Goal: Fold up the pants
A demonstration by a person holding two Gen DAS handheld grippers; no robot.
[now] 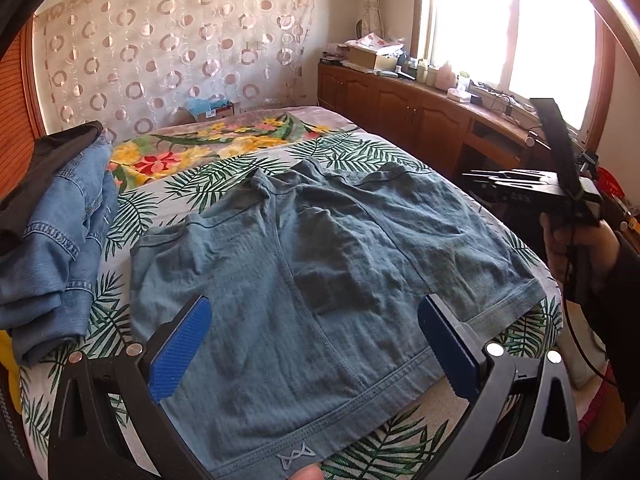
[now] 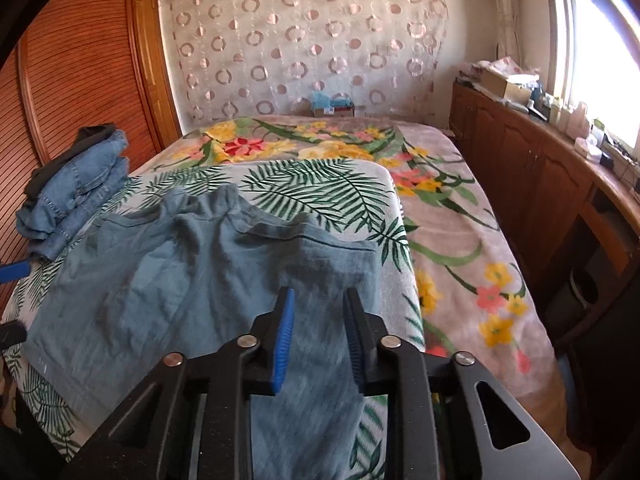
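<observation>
The blue-grey pants point(image 1: 304, 264) lie spread and creased on the leaf-print cloth point(image 1: 352, 152) that covers the near part of the bed point(image 2: 472, 248), waistband toward the left wrist camera and legs reaching away. The left tongs point(image 1: 316, 344) hang over the waistband end with the jaws wide apart, nothing between the blue pads point(image 1: 180, 352). The right tongs point(image 2: 318, 344) sit above one edge of the pants; their jaws stand fairly close together but with a clear gap, and the fabric seen through that gap lies below the pads rather than pinched by them. In the left view the right tongs show from the side at the bed's edge, held by a hand point(image 1: 576, 248) in a dark sleeve.

A pile of folded jeans point(image 1: 60, 240) with a dark garment on top rests on the bed just beside the pants. Beyond the leaf cloth a flowered blanket point(image 2: 312, 140) covers the rest of the bed. An open cardboard box point(image 2: 332, 106) with something pale blue in it stands at the far end against a circle-patterned curtain point(image 2: 304, 40). A wooden worktop point(image 1: 432, 92) under the window carries boxes and bottles, too small to tell apart.
</observation>
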